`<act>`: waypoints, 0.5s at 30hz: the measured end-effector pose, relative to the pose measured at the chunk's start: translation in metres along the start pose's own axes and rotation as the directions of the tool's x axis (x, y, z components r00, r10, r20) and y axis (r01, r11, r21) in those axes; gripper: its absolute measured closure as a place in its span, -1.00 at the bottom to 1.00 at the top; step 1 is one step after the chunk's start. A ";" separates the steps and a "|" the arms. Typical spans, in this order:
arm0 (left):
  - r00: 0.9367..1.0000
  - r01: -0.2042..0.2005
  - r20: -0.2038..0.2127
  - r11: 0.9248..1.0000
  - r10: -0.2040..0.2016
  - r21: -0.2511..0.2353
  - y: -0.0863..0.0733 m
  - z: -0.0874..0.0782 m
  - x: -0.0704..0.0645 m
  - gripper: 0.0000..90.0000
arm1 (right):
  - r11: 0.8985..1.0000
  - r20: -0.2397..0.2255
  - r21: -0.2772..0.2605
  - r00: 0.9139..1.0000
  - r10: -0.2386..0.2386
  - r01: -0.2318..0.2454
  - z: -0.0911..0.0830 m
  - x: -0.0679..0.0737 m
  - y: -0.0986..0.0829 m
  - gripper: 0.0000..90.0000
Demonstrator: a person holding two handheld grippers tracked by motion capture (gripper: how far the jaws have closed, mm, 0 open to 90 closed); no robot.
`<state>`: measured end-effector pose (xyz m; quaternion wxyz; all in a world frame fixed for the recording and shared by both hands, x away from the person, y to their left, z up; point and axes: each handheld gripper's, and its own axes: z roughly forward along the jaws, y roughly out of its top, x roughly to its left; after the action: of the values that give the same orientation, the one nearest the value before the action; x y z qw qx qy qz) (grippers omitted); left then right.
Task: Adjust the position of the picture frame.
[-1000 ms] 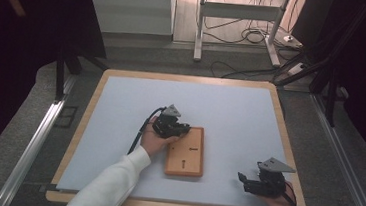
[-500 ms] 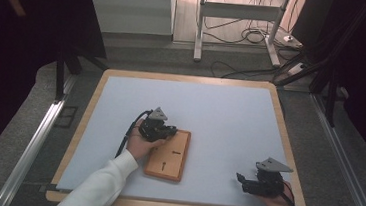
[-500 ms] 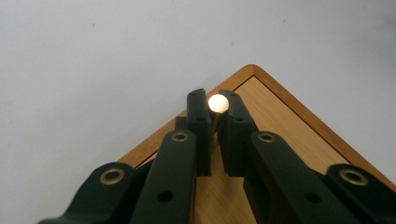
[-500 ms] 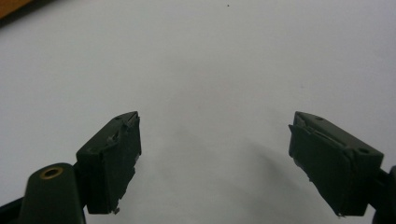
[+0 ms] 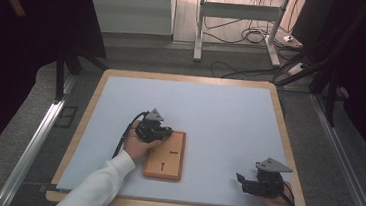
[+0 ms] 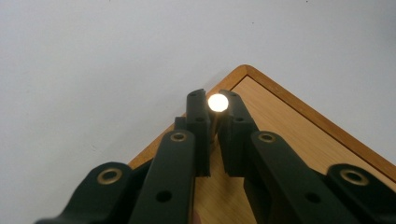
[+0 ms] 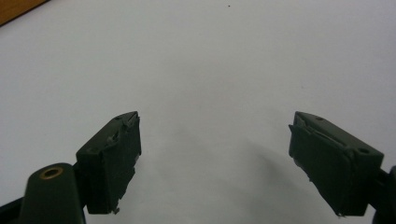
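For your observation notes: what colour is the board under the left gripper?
Light orange-brown wood; the board shows best in the high view.

A wooden board (image 5: 167, 157) lies on the table (image 5: 220, 116), in its near half and a little left of the middle. The left gripper (image 5: 164, 132) sits over the board's far left corner, its 2 jaws close together around a small round-headed pin (image 6: 217, 102) standing upright between them, above that corner. The person's left hand (image 5: 139, 144) is just left of the board, at its left edge. The right gripper (image 5: 242, 181) rests well to the right of the board, near the table's near right corner, its 2 jaws (image 7: 233, 163) wide apart over bare table top. Behind the table, a stand (image 5: 238, 27) and cables (image 5: 249, 36) are on the floor
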<state>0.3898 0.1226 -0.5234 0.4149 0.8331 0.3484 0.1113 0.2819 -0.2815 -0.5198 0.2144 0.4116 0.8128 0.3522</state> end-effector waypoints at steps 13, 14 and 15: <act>0.998 -0.055 -0.037 0.998 0.055 -0.009 -0.006 -0.036 -0.001 -0.12 | 1.000 -0.001 0.004 1.000 -0.001 0.001 0.000 0.001 -0.001 -0.62; 0.998 -0.058 -0.040 0.998 0.057 -0.005 -0.009 -0.038 -0.001 -0.15 | 1.000 0.000 0.003 1.000 -0.001 0.001 0.000 0.001 -0.001 -0.63; 0.998 -0.056 -0.042 0.998 0.056 -0.003 -0.011 -0.040 -0.001 -0.17 | 1.000 -0.002 0.004 1.000 -0.001 0.001 0.000 0.001 -0.001 -0.63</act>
<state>0.3643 0.1512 -0.5065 0.4058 0.8393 0.3332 0.1409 0.2809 -0.2810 -0.5205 0.2129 0.4112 0.8139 0.3509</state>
